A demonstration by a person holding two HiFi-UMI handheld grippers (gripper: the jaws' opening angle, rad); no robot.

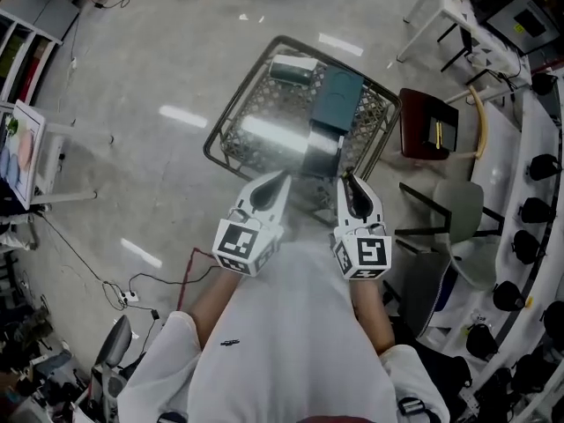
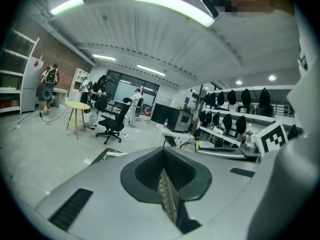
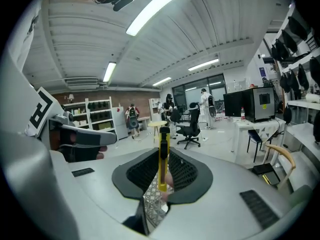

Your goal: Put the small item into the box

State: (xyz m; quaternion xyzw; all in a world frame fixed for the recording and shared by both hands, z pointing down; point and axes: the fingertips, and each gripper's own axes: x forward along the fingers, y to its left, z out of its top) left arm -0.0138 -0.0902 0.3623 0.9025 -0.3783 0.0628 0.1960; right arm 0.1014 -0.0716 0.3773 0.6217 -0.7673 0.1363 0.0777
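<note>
Claws first: counting two, the left claw (image 1: 278, 181) and the right claw (image 1: 346, 181), holding both side by side close in front of the body, tips just over the near edge of the wire-mesh table (image 1: 231, 117). Clamping the right claw (image 3: 161, 171) on one small yellow item (image 3: 162, 156), a thin upright strip with a dark part near its top, pinched between the two black pads (image 3: 187, 171). Pressing the left claw (image 2: 165, 176) together on nothing, leaving only a narrow slit with mesh showing beneath.

Counting two boxes on the table: one dark teal box (image 1: 339, 100) towards the far right corner, and one smaller greyish box (image 1: 295, 69) at the far edge, near each other but apart. Noting one shiny grey thing (image 1: 322, 152) just beside the dark teal box on its near side, too blurred to name. Holding the small yellow item up in the air, short of both boxes and inside neither.

Looking around: two chairs to the right of the table, one dark red (image 1: 429, 126) and one grey (image 1: 460, 214); a row of black rounded things (image 1: 539, 210) along the white shelf (image 1: 520, 148) at the far right, too overlapped to count surely. Spotting, further off in the left gripper view, one round yellow stool (image 2: 77, 105), one black office chair (image 2: 112, 124) and several people standing.
</note>
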